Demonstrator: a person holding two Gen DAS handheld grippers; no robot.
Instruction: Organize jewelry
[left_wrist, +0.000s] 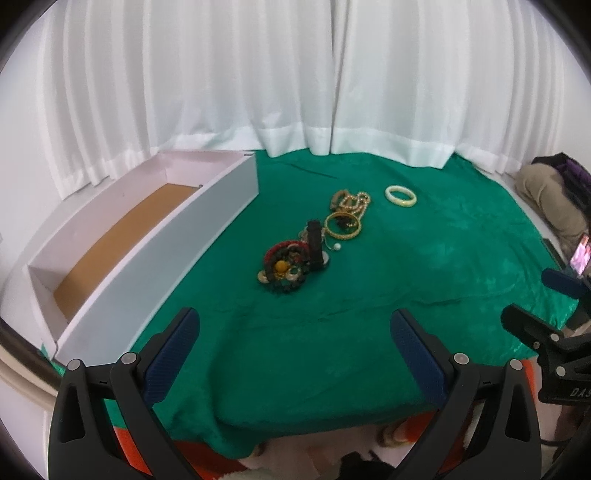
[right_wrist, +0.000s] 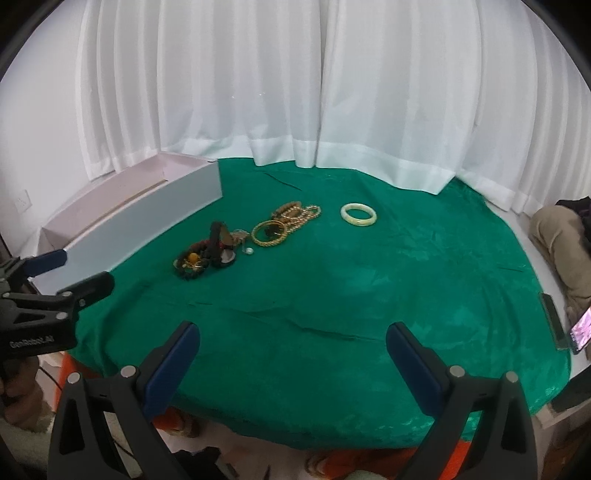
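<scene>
White long box (left_wrist: 155, 254) lengthwise along green cloth's (left_wrist: 369, 295) left edge, both grippers' fingers (right_wrist: 166, 369) spread wide, empty.

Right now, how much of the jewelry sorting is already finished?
Nothing looks done yet: the white box shows only its brown floor. Nothing is in hand; the left gripper and right gripper are both open over the green cloth. Left: the pale bangle, gold bangle, bead necklaces and the dark pile.
</scene>
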